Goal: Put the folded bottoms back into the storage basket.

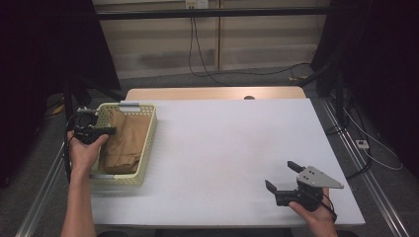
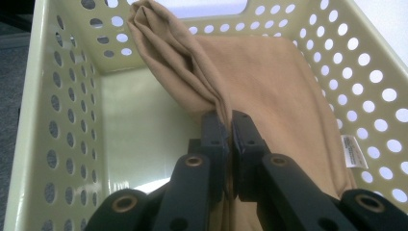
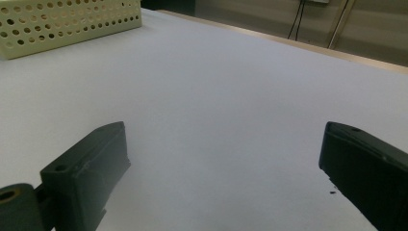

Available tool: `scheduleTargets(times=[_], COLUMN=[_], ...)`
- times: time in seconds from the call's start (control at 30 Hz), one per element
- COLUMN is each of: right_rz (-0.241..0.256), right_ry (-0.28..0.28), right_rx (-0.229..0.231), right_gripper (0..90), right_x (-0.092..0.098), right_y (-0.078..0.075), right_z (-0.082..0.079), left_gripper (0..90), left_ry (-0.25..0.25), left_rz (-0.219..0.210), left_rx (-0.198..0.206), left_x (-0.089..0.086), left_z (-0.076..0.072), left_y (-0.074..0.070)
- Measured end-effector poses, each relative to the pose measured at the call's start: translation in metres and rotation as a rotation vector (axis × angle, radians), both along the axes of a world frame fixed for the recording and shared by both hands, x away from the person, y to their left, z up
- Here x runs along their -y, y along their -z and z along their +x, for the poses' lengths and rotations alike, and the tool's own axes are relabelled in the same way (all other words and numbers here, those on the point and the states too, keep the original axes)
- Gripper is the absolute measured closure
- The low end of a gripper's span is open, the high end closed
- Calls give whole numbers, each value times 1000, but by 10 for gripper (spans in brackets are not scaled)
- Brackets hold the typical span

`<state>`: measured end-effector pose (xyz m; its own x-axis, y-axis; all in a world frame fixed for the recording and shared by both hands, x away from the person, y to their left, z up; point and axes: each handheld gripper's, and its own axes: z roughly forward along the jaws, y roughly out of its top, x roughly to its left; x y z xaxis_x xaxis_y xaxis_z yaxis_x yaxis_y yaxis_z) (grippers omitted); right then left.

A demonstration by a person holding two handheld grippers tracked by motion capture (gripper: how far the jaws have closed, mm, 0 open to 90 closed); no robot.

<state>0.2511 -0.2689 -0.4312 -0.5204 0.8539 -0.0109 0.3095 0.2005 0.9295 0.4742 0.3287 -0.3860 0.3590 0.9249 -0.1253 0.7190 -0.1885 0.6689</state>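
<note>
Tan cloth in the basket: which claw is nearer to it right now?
Left. The left claw is shut on the tan cloth inside the basket; the right claw sits open across the table.

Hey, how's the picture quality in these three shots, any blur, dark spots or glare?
High view: dim and soft, side edges nearly black, white table evenly lit. Left gripper view: tan cloth sharp, basket holes glowing, a bright patch on its floor. Right gripper view: near jaws blurry.
</note>
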Motion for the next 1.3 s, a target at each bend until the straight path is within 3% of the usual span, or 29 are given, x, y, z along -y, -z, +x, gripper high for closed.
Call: scheduleTargets(times=[0.43, 0.8, 0.93, 1.3], right_rz=[-1, -3, 14, 10], right_ry=[4, 4, 7, 18], right_rx=[-7, -7, -15, -11], right_gripper=[32, 32, 32, 32], right_x=[0, 0, 0, 2], right_y=[1, 1, 1, 0], right_z=[1, 1, 2, 2], left_gripper=[856, 848, 847, 844], left_ry=[-16, -45, -44, -76], left_rz=[-10, 33, 10, 58], left_rx=[-13, -3, 1, -10], left_x=[-6, -8, -8, -10], left_z=[3, 4, 5, 6], left_y=[7, 12, 14, 20])
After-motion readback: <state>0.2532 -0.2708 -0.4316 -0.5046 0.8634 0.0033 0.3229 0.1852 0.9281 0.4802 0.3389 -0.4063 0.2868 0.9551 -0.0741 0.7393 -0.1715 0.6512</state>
